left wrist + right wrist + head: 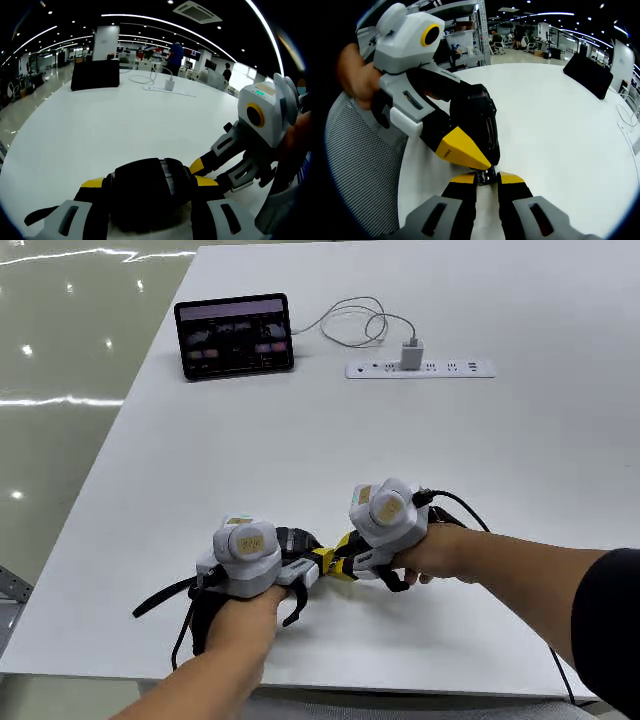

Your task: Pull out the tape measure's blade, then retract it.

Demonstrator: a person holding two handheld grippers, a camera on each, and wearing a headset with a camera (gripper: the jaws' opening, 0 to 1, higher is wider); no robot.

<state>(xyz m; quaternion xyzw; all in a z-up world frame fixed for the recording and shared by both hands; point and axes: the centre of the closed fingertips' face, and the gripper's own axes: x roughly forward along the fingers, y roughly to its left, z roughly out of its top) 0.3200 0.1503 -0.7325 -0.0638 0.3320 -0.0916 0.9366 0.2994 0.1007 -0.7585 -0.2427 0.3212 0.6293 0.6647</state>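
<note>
The tape measure (479,117), near the front edge of the table (400,440), is clamped by its case in the left gripper (150,182), and the right gripper (487,180) is nipped shut on the blade tip (486,174) — a shallow hold that could slip under spring tension and let the blade snap back.

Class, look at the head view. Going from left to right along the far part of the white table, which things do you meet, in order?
tablet → coiled white cable → white charger
</note>
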